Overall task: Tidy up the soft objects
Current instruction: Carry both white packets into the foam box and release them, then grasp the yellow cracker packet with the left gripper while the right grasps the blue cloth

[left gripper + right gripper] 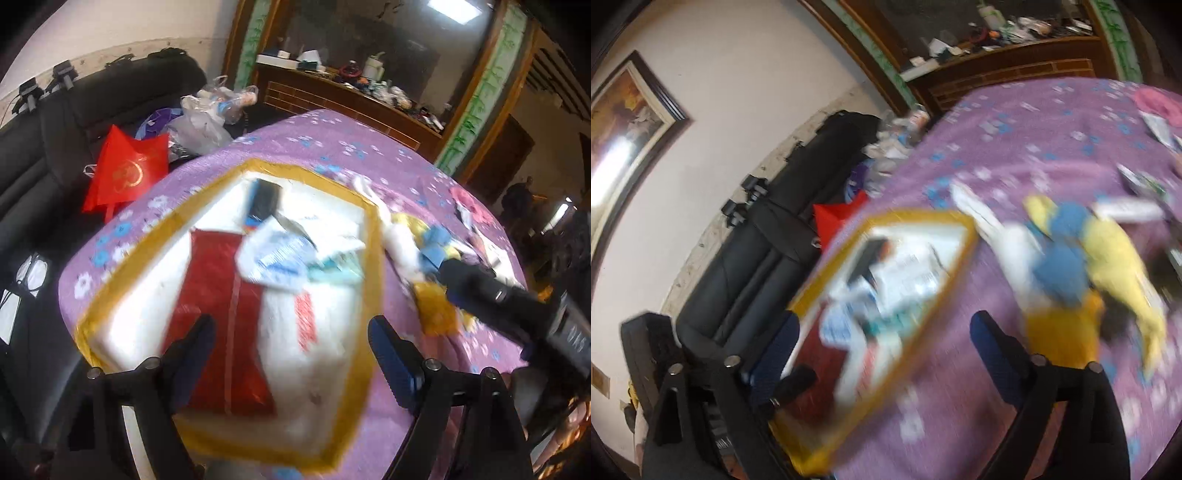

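A white foam box with yellow taped rim (373,266) sits on the purple flowered cloth (369,147). It holds a red packet (221,295), white and blue packs (280,258) and a dark item (264,199). My left gripper (291,350) is open and empty above the box's near side. Right of the box lies a pile of soft cloths (424,251), white, blue and yellow. In the right wrist view the box (923,306) is blurred, the pile (1071,258) lies to its right, and my right gripper (886,350) is open and empty above the box's corner. It also shows in the left wrist view (491,295).
A black sofa (55,155) at left holds a red bag (129,170) and plastic bags (207,122). A wooden cabinet (332,92) with clutter stands behind the table. A pink item (1160,103) and flat packets (1145,181) lie at the far right of the cloth.
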